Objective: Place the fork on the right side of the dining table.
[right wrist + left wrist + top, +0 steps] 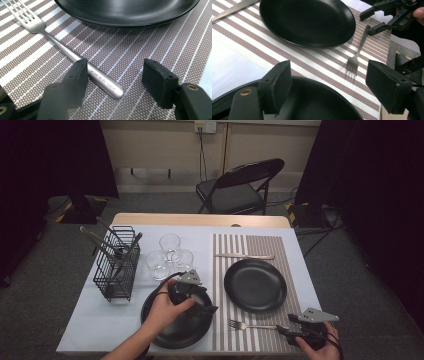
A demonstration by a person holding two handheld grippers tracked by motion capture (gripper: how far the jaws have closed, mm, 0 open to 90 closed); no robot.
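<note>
The stainless fork (72, 53), lying flat on the striped placemat (155, 45) beside the black plate (125, 12), is light, rigid and slippery; the right tool (113, 75) stands open astride its handle end, the best hold.

The left hand (162, 312) and left gripper (205, 307) cover the top of the near black plate (175, 337). In the left gripper view, the knife (235, 7) is cut off at 11 o'clock. In the right gripper view, the fork (75, 56) tips run off at 10 o'clock. Its handle print is too small to read.
</note>
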